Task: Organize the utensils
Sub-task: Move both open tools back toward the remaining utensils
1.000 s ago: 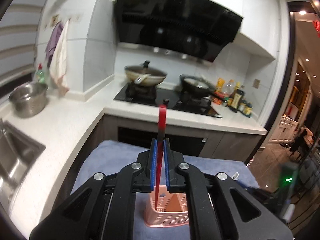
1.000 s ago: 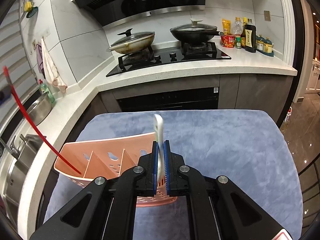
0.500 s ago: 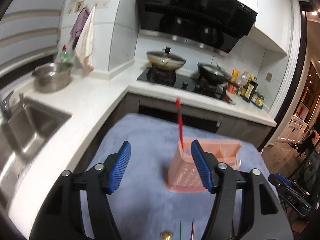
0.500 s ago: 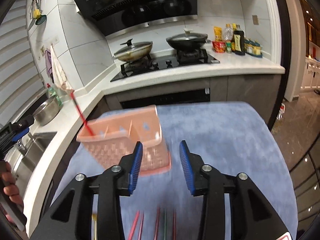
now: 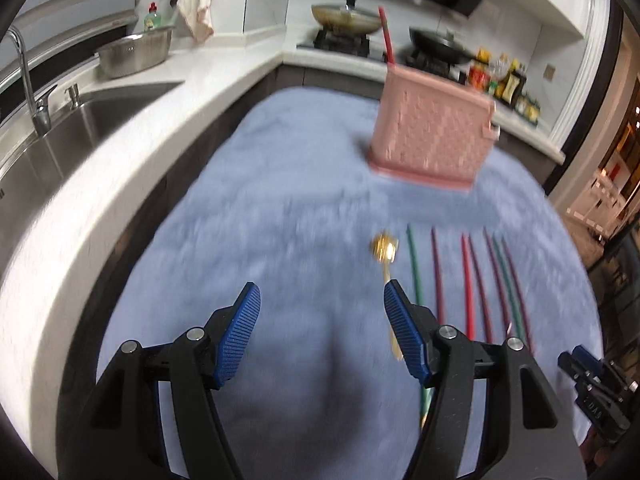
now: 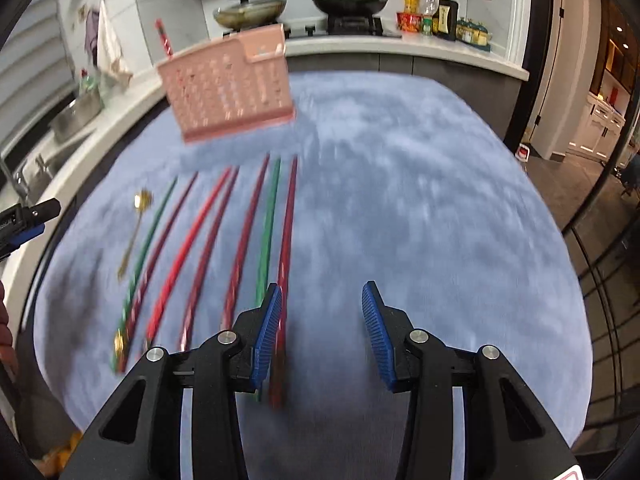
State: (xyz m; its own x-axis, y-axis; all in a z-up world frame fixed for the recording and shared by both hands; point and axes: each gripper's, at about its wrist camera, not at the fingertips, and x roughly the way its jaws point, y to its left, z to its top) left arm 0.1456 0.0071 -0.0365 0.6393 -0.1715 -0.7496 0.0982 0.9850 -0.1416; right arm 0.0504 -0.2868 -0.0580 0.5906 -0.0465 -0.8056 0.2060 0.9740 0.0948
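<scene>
Right wrist view: right hand-held gripper (image 6: 322,332) gapes empty, as does the left hand-held gripper (image 5: 322,338). Just beyond lie seven chopsticks (image 6: 268,224) and one gold spoon (image 6: 134,228) on the blue desk (image 6: 420,200): light, stiff, probably slippery, best pinched mid-shaft. Farther stands one pink basket (image 6: 228,88), holding one red chopstick (image 6: 163,42).

blur: blue cloth (image 5: 280,208) and chopsticks (image 6: 212,240) smeared in both views | hidden: chopstick ends behind gripper fingers (image 6: 266,332) | unreadable: pink holder (image 6: 228,84) contents, bottle labels (image 6: 444,12)
</scene>
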